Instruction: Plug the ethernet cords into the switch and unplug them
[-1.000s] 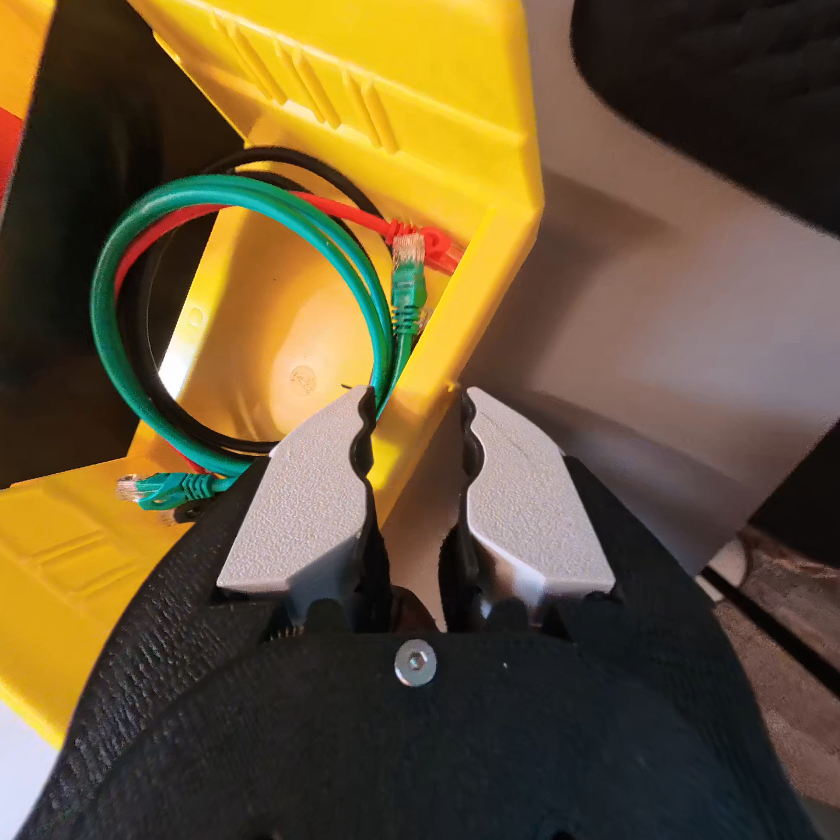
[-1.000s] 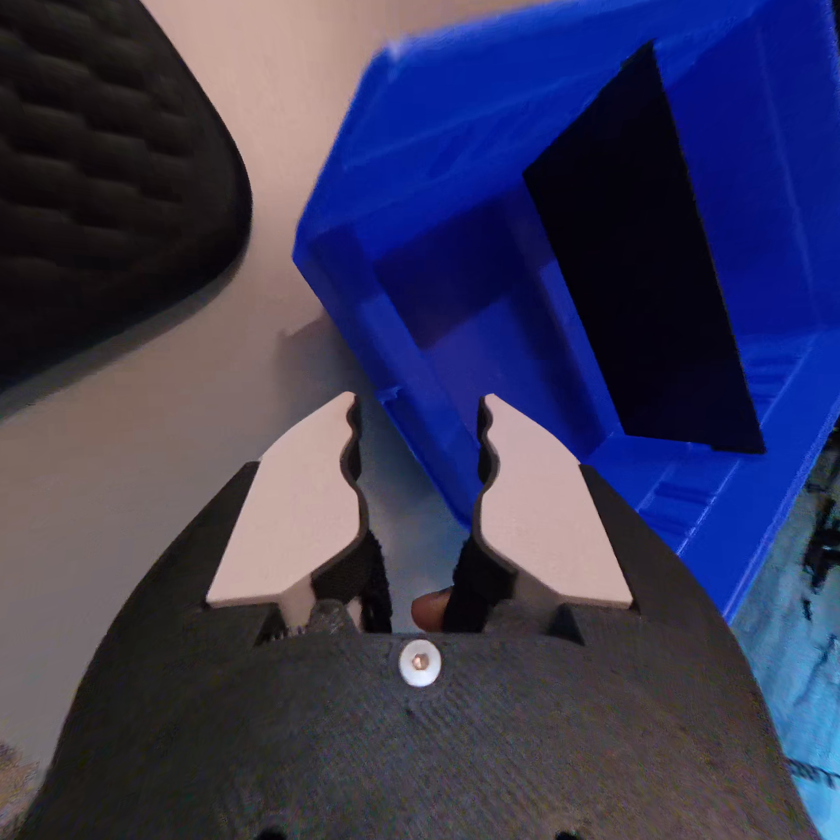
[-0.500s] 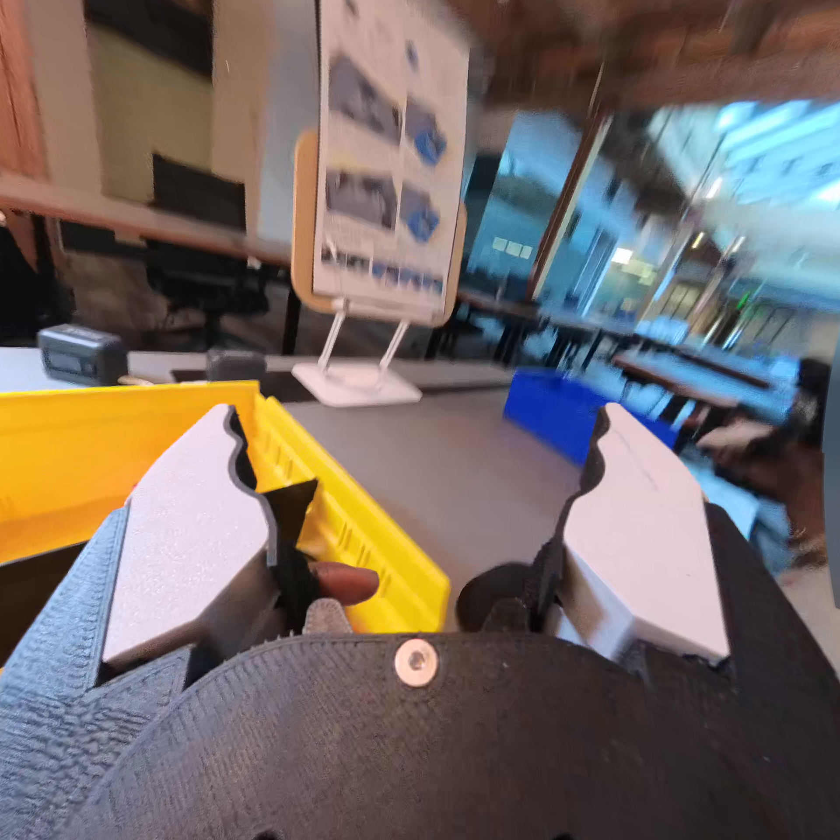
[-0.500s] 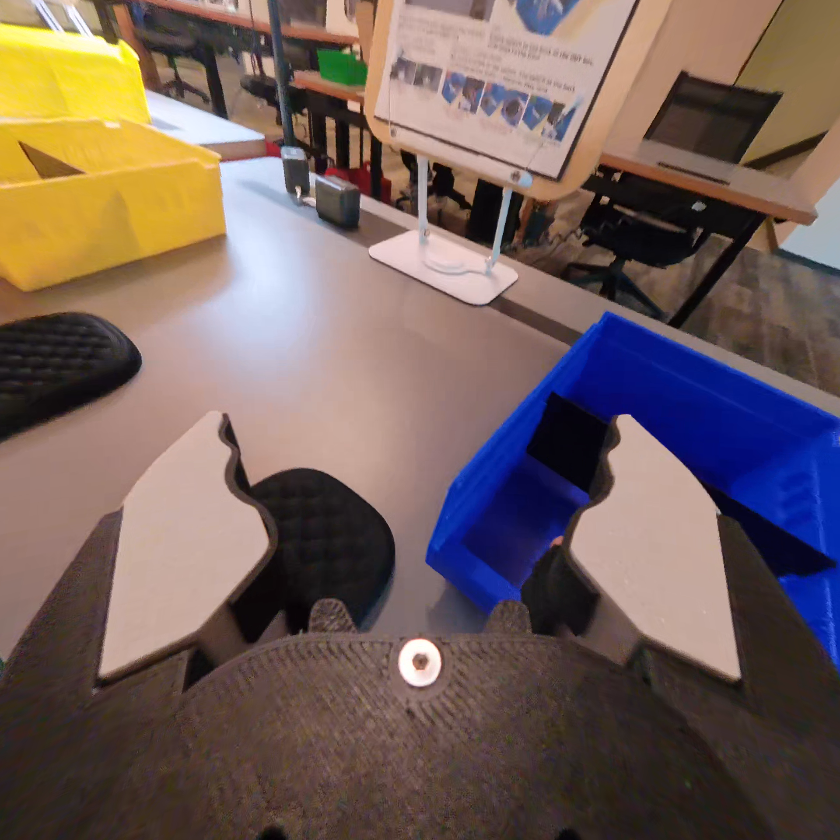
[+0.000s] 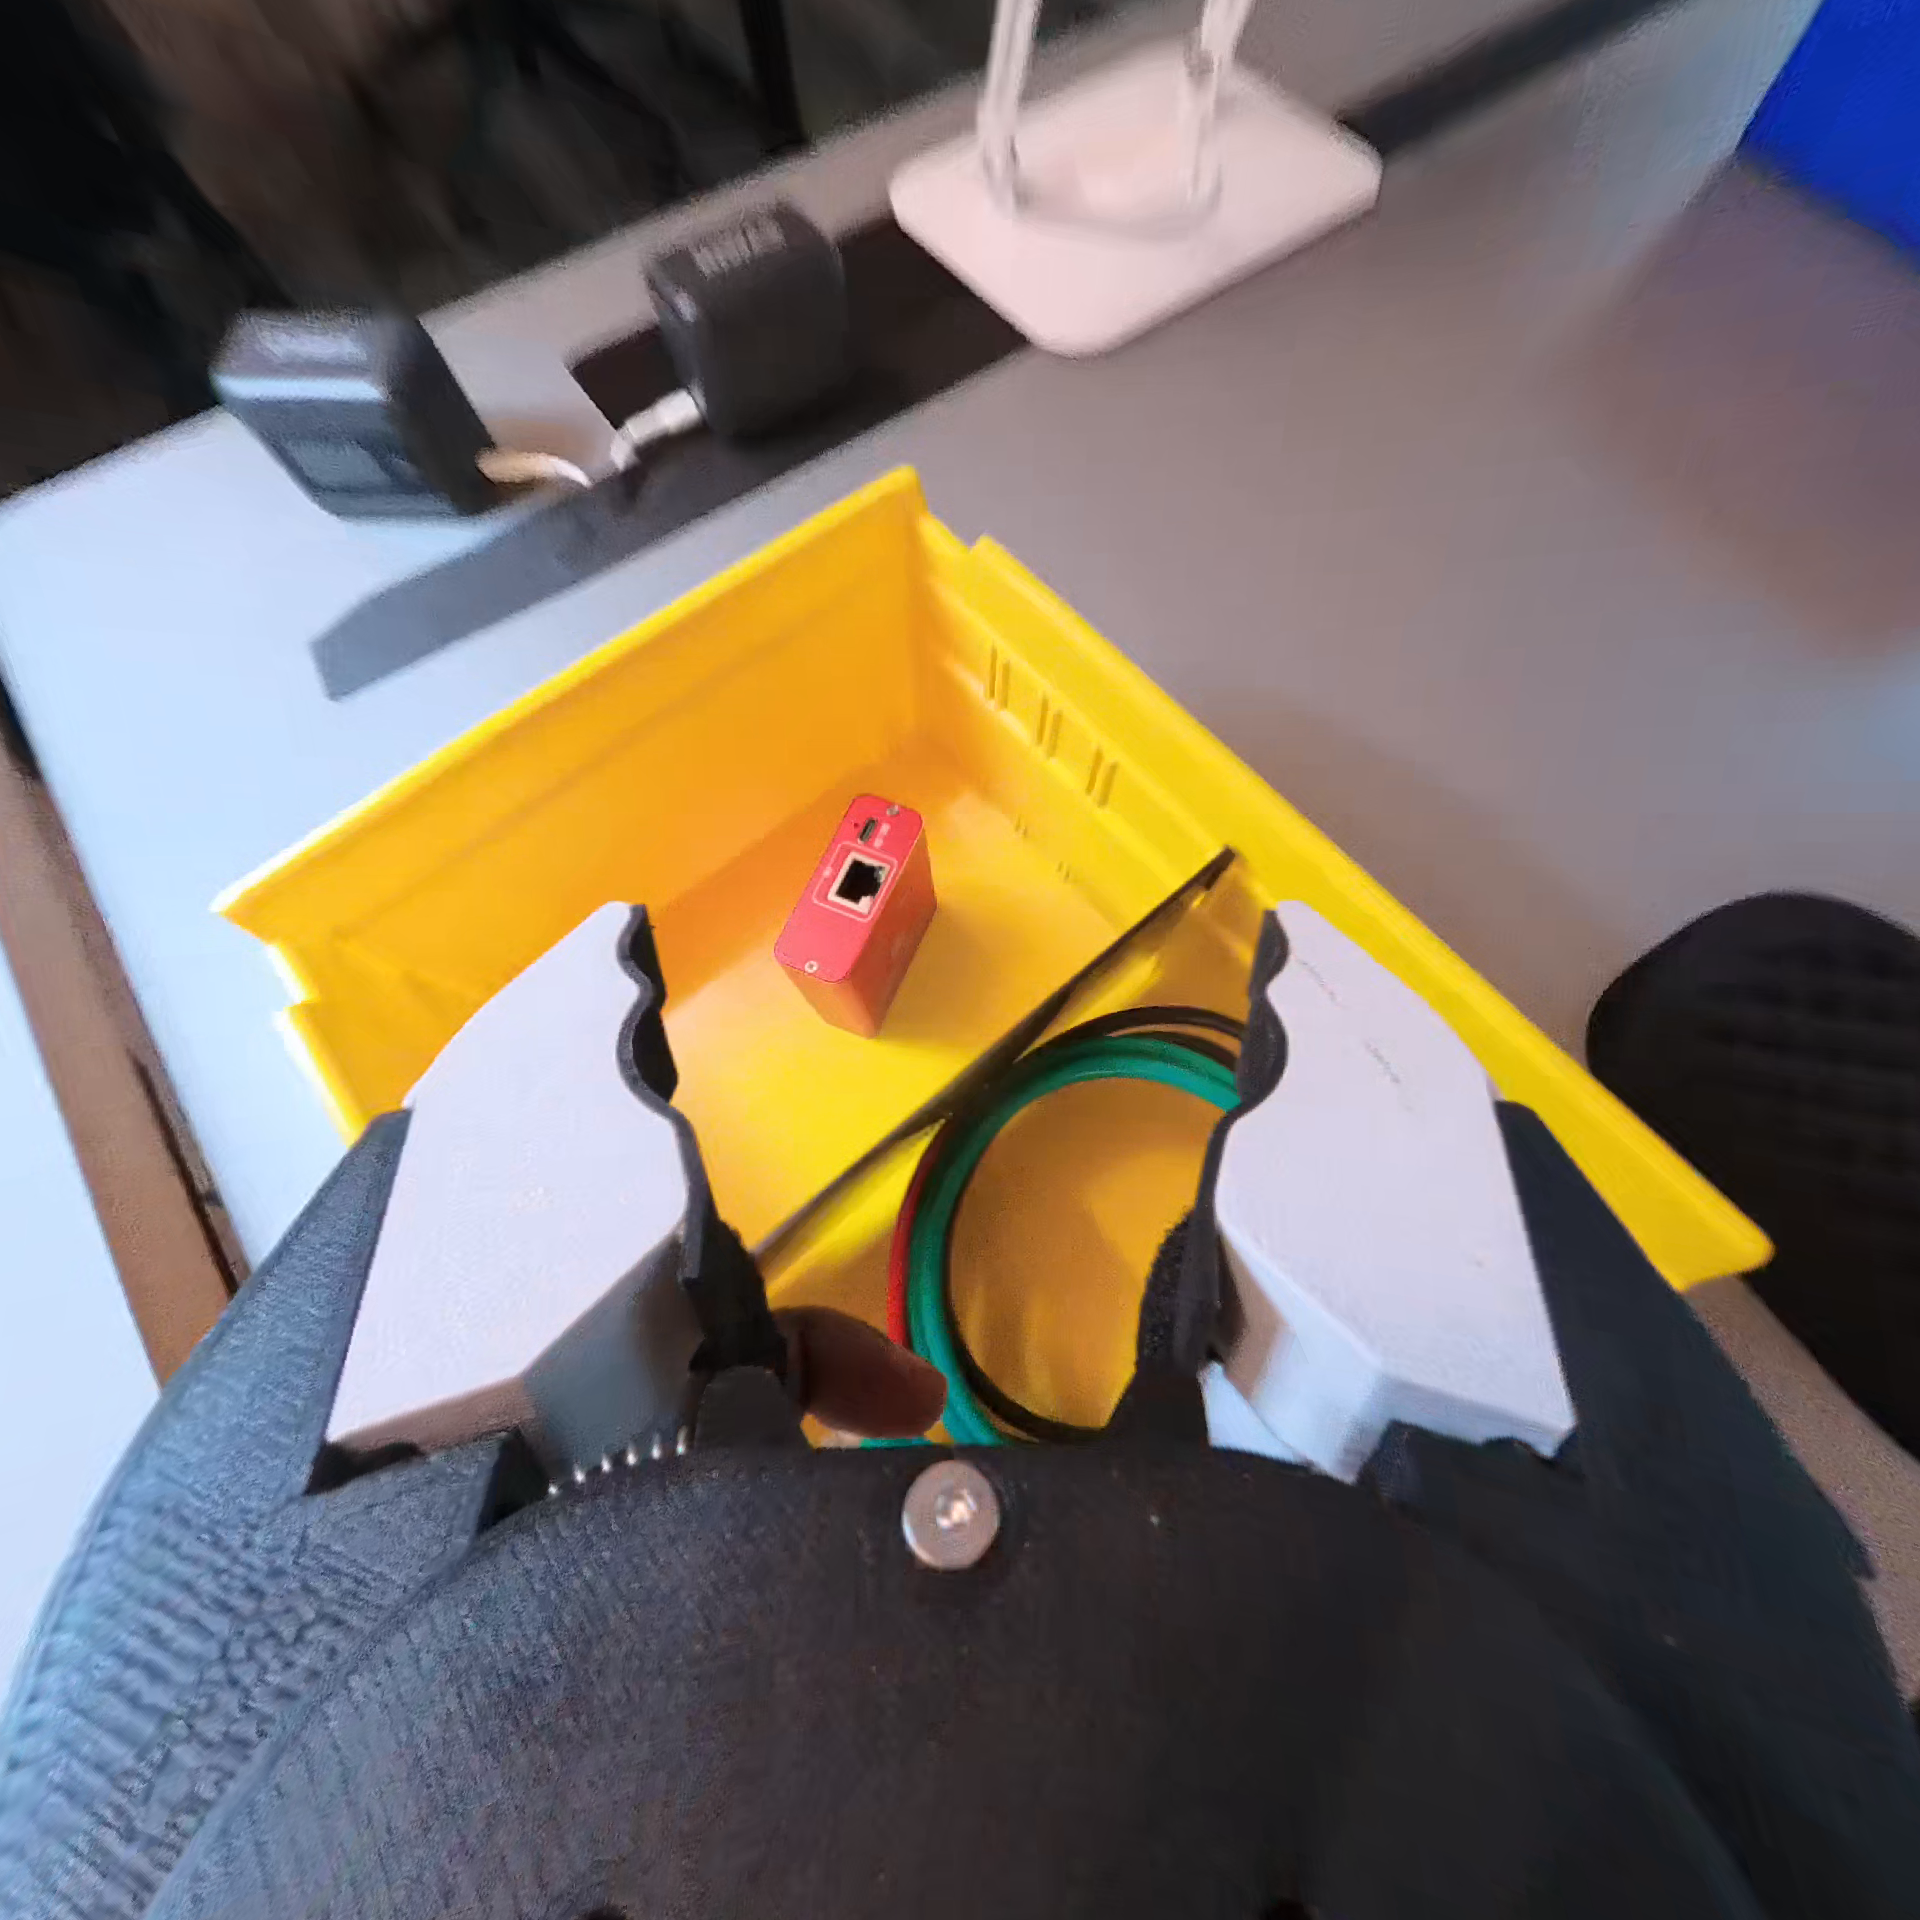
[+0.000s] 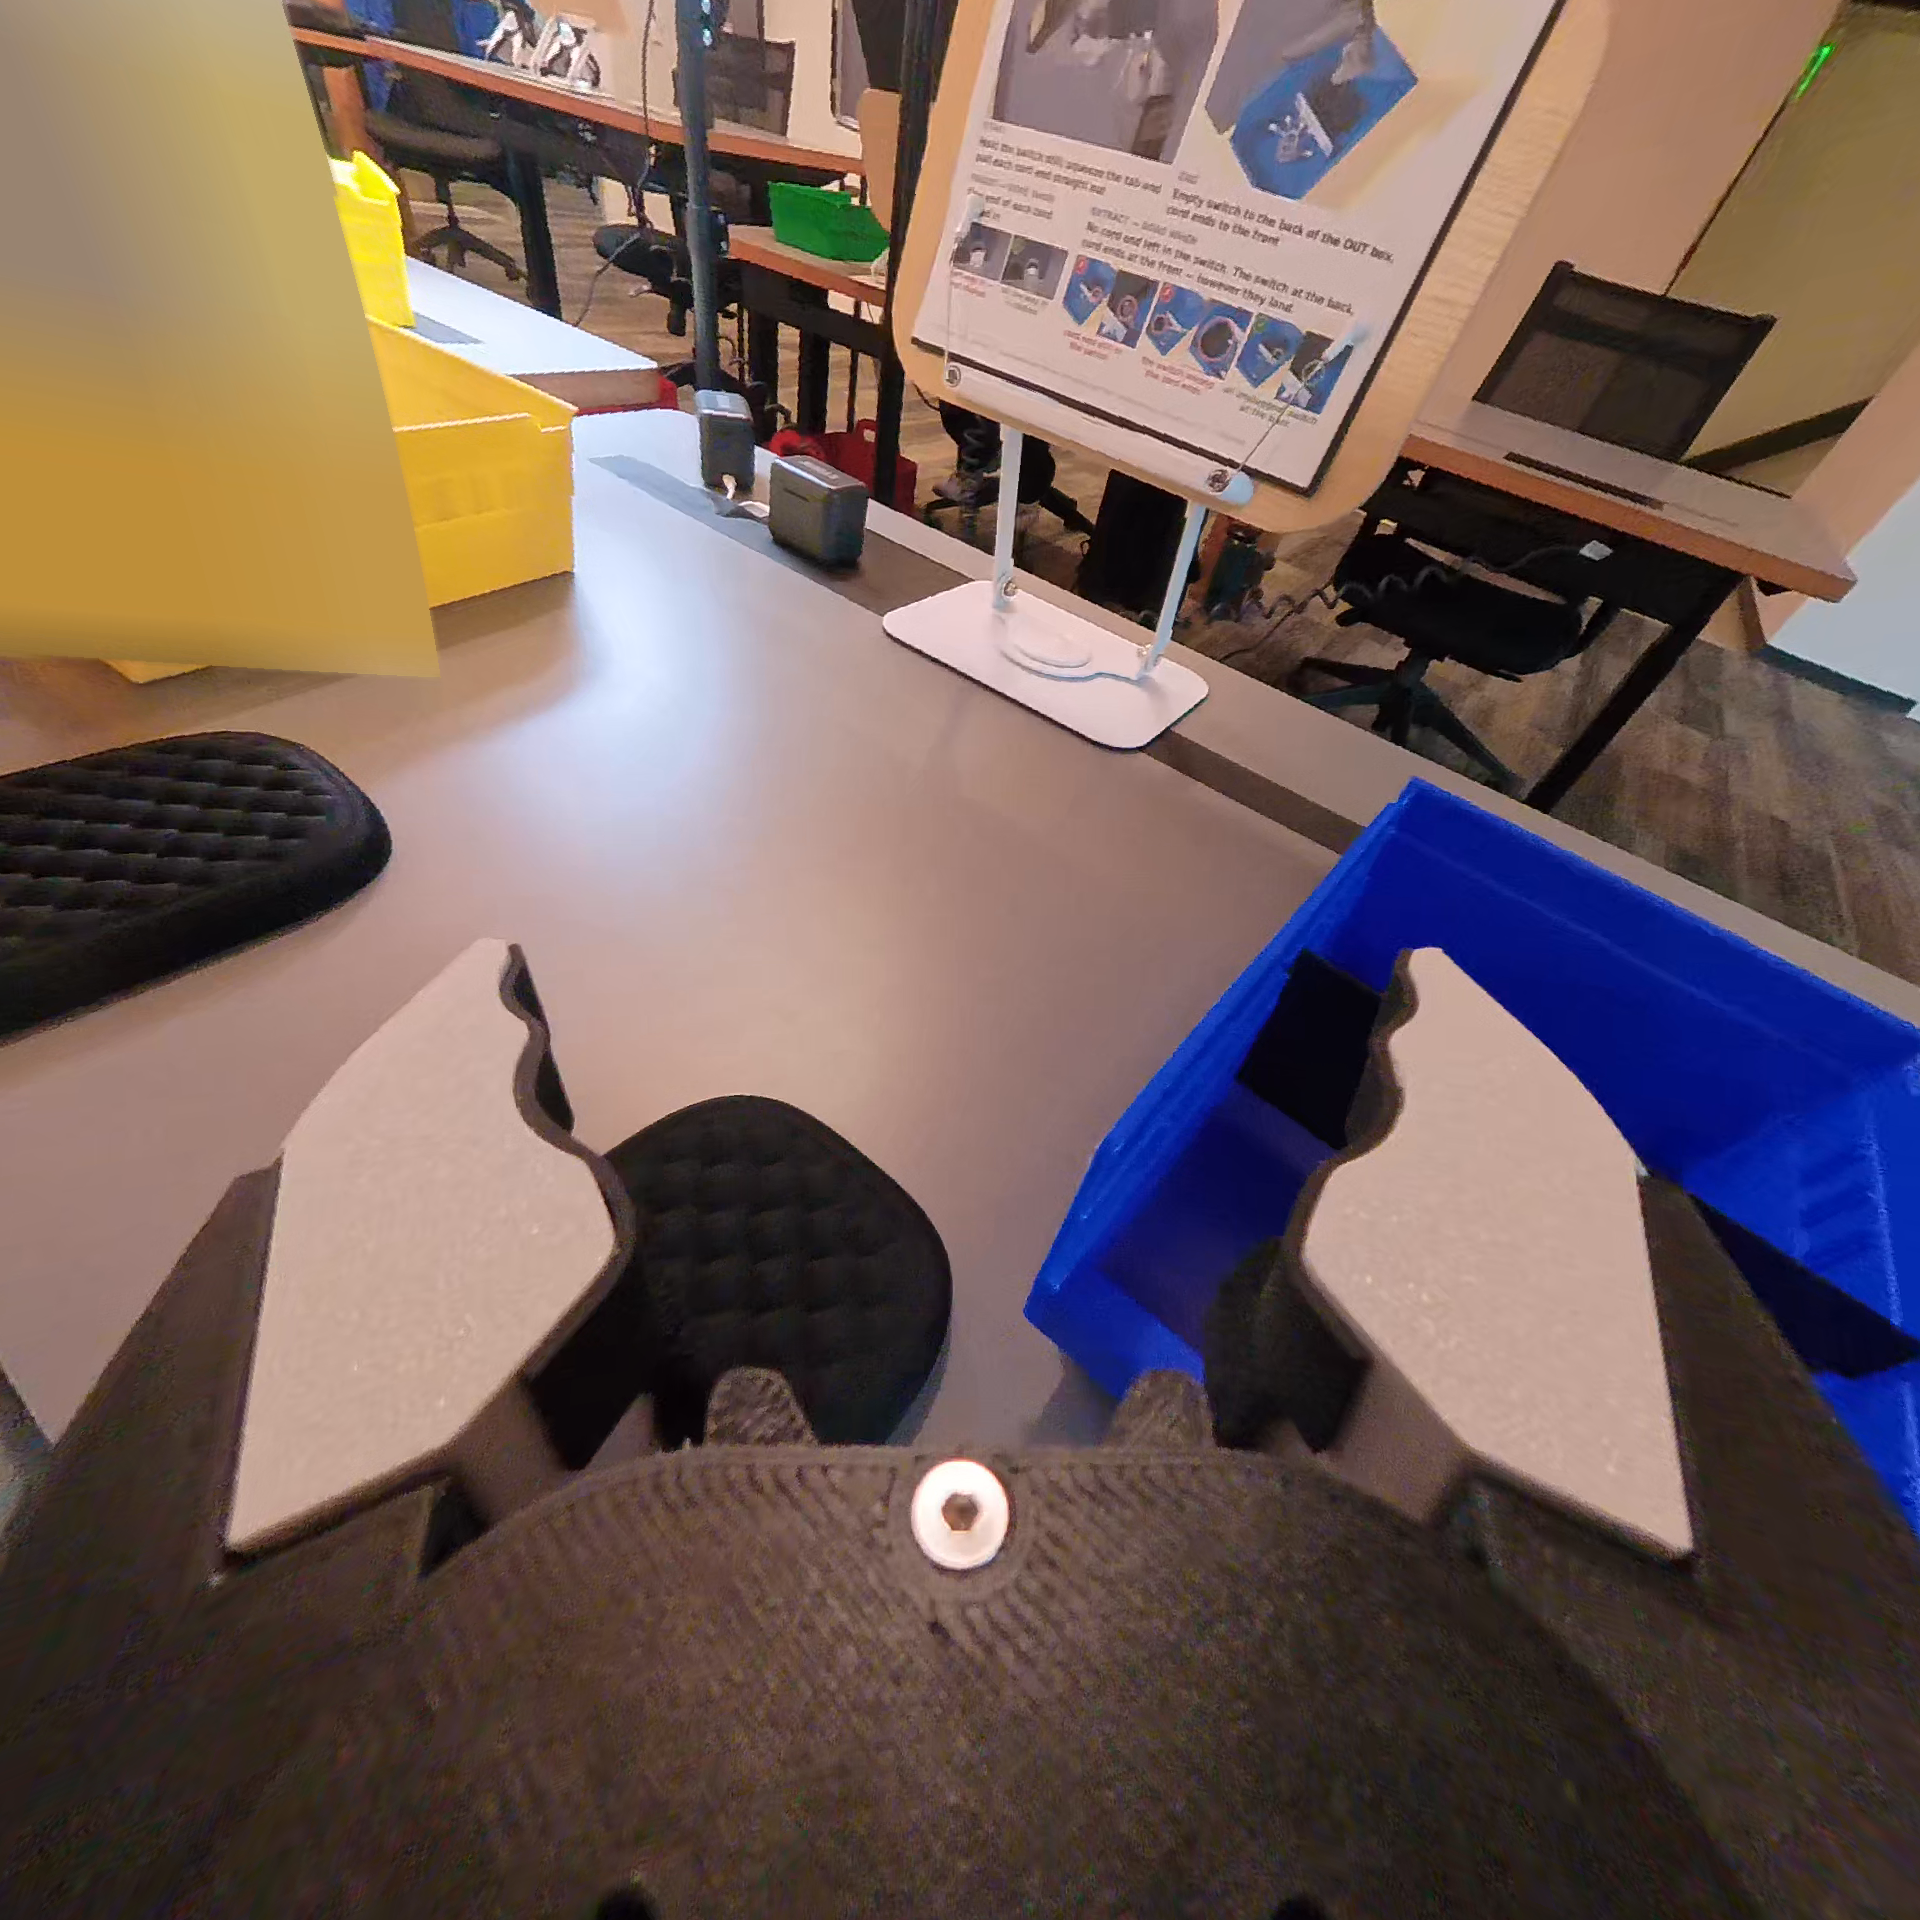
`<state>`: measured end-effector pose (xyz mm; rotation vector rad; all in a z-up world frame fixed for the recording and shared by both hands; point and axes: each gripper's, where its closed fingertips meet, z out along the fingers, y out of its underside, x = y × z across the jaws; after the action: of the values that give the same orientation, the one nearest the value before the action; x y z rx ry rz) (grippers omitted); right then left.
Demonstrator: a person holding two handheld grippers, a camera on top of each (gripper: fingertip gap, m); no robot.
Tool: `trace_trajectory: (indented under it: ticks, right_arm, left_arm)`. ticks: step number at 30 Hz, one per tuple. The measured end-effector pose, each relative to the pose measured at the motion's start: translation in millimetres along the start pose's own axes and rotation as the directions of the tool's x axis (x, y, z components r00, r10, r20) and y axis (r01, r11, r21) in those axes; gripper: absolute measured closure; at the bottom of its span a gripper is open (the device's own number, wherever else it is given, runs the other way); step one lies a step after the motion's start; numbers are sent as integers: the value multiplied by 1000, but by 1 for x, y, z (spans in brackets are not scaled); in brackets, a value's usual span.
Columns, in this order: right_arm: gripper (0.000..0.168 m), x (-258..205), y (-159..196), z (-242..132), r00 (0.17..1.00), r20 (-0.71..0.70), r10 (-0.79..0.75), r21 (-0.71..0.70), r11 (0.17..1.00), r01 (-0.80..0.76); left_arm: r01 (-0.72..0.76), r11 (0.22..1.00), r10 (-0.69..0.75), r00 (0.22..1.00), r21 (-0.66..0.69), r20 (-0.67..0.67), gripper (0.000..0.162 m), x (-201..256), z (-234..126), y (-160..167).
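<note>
Having swung back down over the yellow bin [image 5: 582, 790], the left gripper [image 5: 940, 997] is hovering, jaws apart and empty; the right gripper [image 6: 956, 1049] is idling, jaws wide and empty, left of the blue bin [image 6: 1662, 987]; the red switch [image 5: 854, 914] and coiled ethernet cords [image 5: 997, 1122] are lying unplugged in separate compartments, nothing started.

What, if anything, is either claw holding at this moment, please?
Nothing is held. The left claw is open above the yellow bin, and the right claw is open above the table.
</note>
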<state>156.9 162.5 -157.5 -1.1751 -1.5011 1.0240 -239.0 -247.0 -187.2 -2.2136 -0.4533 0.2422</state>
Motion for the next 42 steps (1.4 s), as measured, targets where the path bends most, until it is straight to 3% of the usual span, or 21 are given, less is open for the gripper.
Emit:
trace_trajectory:
  ticks: [6, 9, 15, 17, 19, 20, 25, 28, 33, 38, 42]
  right_arm:
    - [23, -3, -5, -4, 999, -6, -51, -14, 999, 51]
    - [23, -4, -5, -7, 998, -11, -58, -14, 998, 58]
    - [23, -1, -6, -9, 998, -24, -64, -16, 998, 63]
    - [24, -2, -4, -8, 997, -24, -72, -25, 997, 72]
    - [24, -3, -3, -7, 997, -20, -81, -35, 996, 80]
    - [24, -3, -2, -6, 996, -19, -83, -39, 996, 83]
    - [25, -5, 3, -2, 996, -3, -86, -51, 995, 86]
    - [25, -9, 3, 2, 996, 15, -85, -46, 995, 85]
    - [26, -18, 3, 8, 995, 45, -92, -34, 995, 93]
    - [28, -30, 5, 16, 991, 94, -99, -28, 994, 102]
    - [29, -38, 10, 20, 985, 121, -124, -53, 990, 131]
  left_arm:
    - [-60, 931, 25, 995, -359, -101, 76, -25, 52, 28]
    - [-67, 901, 16, 992, -428, -123, 87, -31, 68, 39]
    - [-112, 876, 54, 989, -469, -134, 97, -35, 87, 51]
    - [-139, 874, 84, 987, -466, -136, 108, -33, 90, 53]
    - [-175, 873, 118, 981, -455, -153, 134, -30, 91, 52]
    - [-192, 869, 132, 978, -456, -160, 135, -28, 89, 51]
    - [-200, 929, 181, 979, -311, -88, 135, -16, 68, 5]
    - [-257, 949, 251, 966, -183, -53, 135, 7, 46, -39]
    - [-422, 903, 416, 906, -80, -79, 135, 76, 22, -86]
    - [-583, 810, 560, 802, -69, -208, 135, 175, 32, -85]
    - [-694, 720, 643, 683, -31, -347, 135, 258, 51, -59]
